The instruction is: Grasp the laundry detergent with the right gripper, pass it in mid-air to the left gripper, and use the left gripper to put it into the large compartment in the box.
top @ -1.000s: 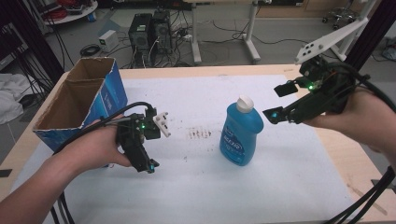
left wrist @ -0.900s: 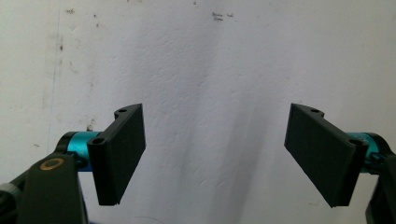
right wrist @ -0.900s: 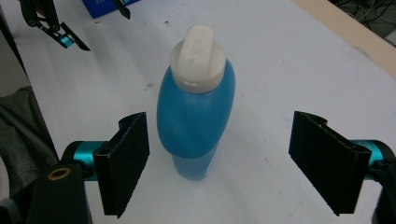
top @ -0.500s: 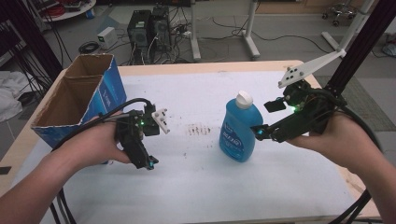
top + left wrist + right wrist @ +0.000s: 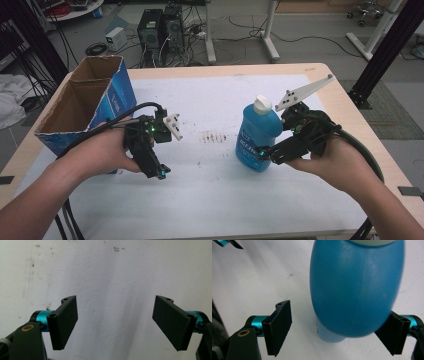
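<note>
Bottle point(image 5: 257, 141), upright on the worktop point(image 5: 310, 200), sits off-centre between the wide-open, empty right hand-held gripper point(image 5: 333, 328); centre its body before closing squarely.

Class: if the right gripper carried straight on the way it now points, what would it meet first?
Most likely the blue bottle: it already stands between the open jaws of the right gripper, nearer one jaw, so going on would bring its body against the gripper. Exact depth is unclear.

White-covered table point(image 5: 210, 200) bears blue bottle point(image 5: 257, 137), cardboard box point(image 5: 82, 107), perhaps crumbs point(image 5: 214, 136).
</note>
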